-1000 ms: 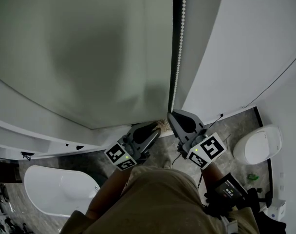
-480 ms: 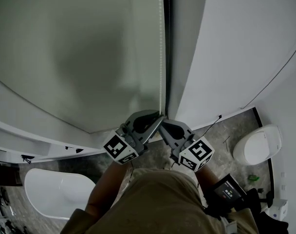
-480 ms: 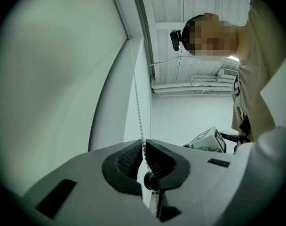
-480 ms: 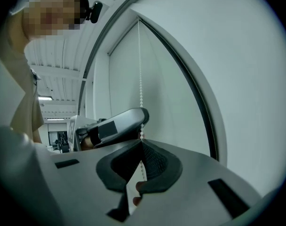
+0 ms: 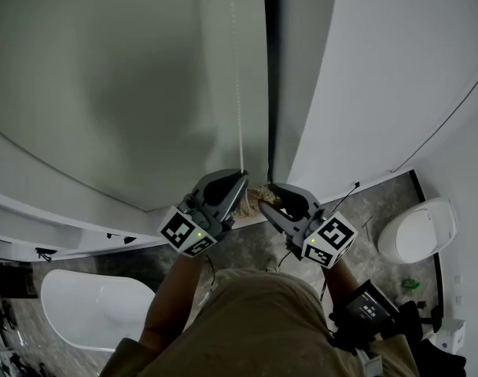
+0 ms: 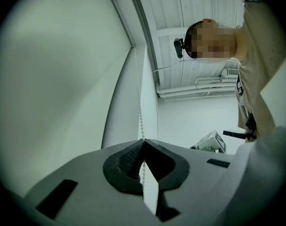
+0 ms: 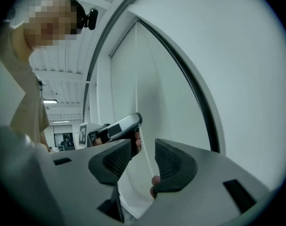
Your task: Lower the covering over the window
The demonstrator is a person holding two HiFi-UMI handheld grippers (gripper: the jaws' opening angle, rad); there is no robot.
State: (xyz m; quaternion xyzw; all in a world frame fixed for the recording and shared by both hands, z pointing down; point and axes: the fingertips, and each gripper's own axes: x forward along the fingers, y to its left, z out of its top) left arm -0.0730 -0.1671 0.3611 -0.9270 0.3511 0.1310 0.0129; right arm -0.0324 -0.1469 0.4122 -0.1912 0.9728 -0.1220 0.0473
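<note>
Left gripper (image 5: pixel 239 176) pinching bead chain (image 5: pixel 235 93) beside grey blind (image 5: pixel 105 77), right gripper (image 5: pixel 271 188) jaws just opened, spread around chain, bathtub (image 5: pixel 90 309) and toilet (image 5: pixel 416 232) below

Bead chain (image 5: pixel 237 93) before blind (image 5: pixel 105 77), left tongs (image 5: pixel 242 177) on it (right tongs (image 5: pixel 272 188) just beside); bathtub (image 5: pixel 90 305) lower left.

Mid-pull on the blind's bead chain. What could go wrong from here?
1. Only the left gripper holds the bead chain, its jaws having just closed on it; the thin beads could slip through on a hard pull.
2. The right gripper has just opened its jaws, with the chain hanging loose between them; it could snag as that gripper moves away.
</note>
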